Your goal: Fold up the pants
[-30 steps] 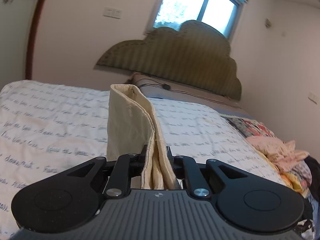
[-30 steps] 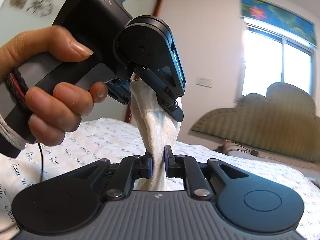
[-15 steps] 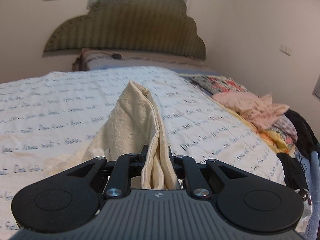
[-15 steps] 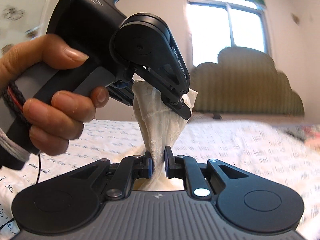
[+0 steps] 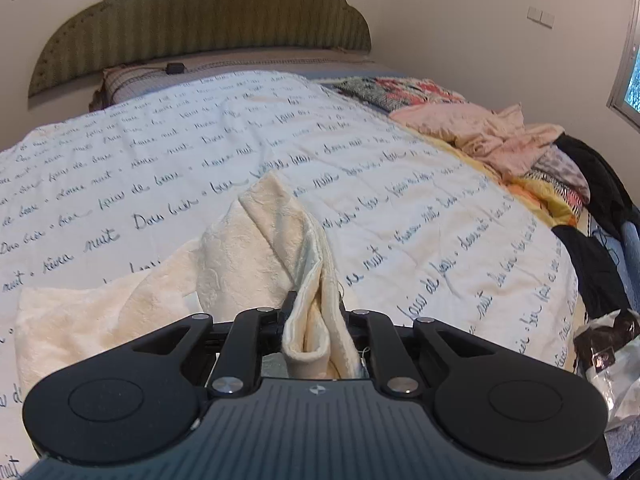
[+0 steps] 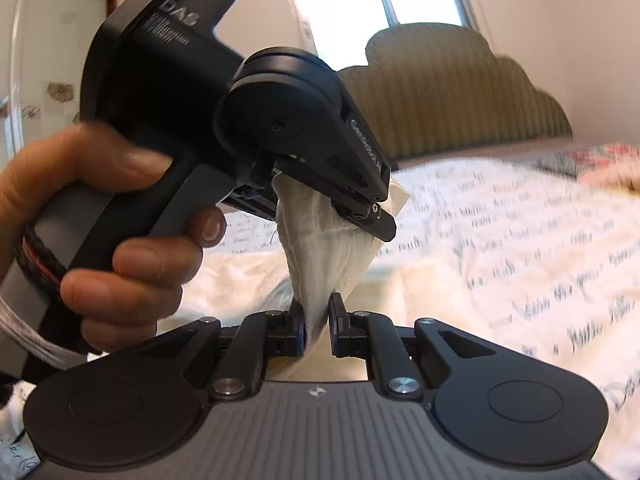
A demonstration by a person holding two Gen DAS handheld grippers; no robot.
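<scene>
Far left of the left wrist view, a flat stretch of the cream pants (image 5: 256,264) is seen lying on the quilt (image 5: 160,168), its outer edge ragged and low. Toward the middle the cloth is drawn up into a peaked fold, and a doubled hem is clamped in the left gripper (image 5: 314,312) — jaws clenched on it, a rolled edge poking back toward the camera. Beyond the fold, open quilt is seen running up to the headboard (image 5: 200,12), with script lines printed across it. Further right the quilt's edge is crowded: a pink garment (image 5: 480,132), patterned and yellow cloth, then dark clothes (image 5: 592,240) at the bed's rim.

In the right wrist view, the left hand (image 6: 92,232) is seen at the far left, wrapped round the left gripper's (image 6: 356,216) black handle. A bunch of pants (image 6: 324,252) is pinched at that gripper's tips, a corner sticking out past them. From there the cloth is pulled down in a narrowing twist into the right gripper (image 6: 318,322) — jaws closed on the pants, blue pads pressed to either side. The two grippers are held close, one just above the other. To the right, blurred quilt (image 6: 520,248) is spread wide, with the headboard (image 6: 460,92) and a bright window (image 6: 352,4) behind.
</scene>
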